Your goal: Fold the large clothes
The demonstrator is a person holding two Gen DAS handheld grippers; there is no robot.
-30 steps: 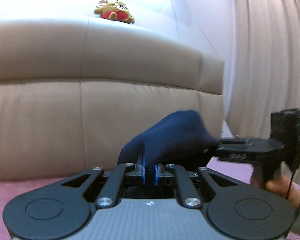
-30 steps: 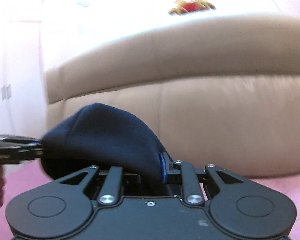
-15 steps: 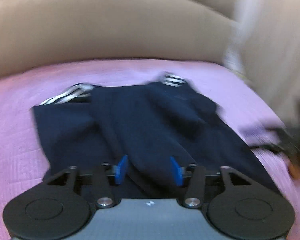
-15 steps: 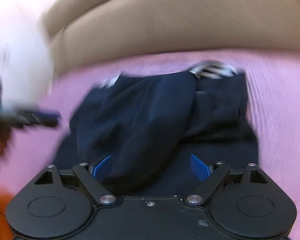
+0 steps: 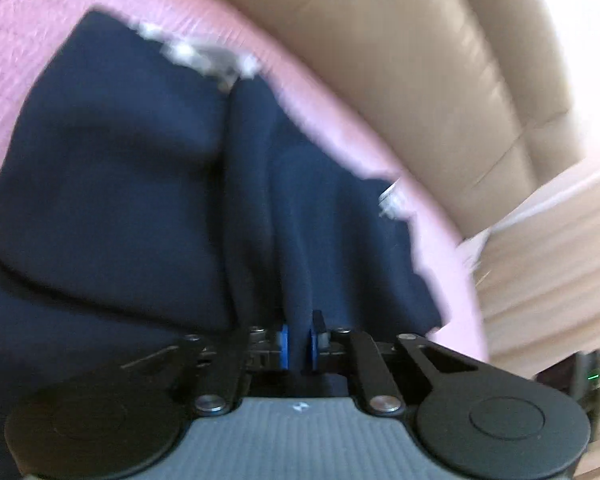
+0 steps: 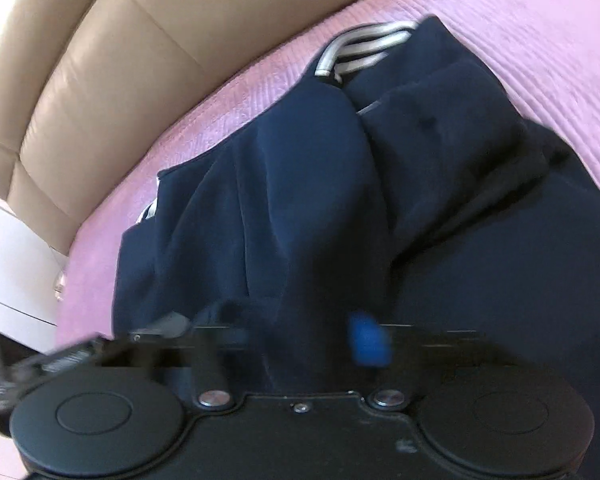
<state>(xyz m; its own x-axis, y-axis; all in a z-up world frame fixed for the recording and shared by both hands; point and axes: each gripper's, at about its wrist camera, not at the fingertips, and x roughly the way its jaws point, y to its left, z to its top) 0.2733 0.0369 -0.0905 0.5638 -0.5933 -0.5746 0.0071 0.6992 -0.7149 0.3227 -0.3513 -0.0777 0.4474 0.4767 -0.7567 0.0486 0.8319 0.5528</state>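
A large navy garment (image 5: 132,184) with striped white and grey trim (image 6: 364,46) lies on a pink bedspread (image 6: 540,20). My left gripper (image 5: 298,344) is shut on a ridge of the navy cloth, which runs up between its blue pads (image 5: 285,346). In the right wrist view the same garment (image 6: 300,208) fills the middle. My right gripper (image 6: 304,340) is blurred; one blue pad (image 6: 366,340) shows, cloth hangs over the other side, and I cannot tell whether it grips. The left gripper's body (image 6: 60,360) shows at lower left.
A beige padded headboard (image 5: 440,80) rises behind the bed and also shows in the right wrist view (image 6: 120,60). Pale curtains (image 5: 560,280) hang at the right. A white cabinet (image 6: 8,272) stands at the left of the bed.
Both grippers dropped from headboard height to the bed and opened half a second ago. The left one has shut on a ridge of the garment again. The right view tilted and blurred.
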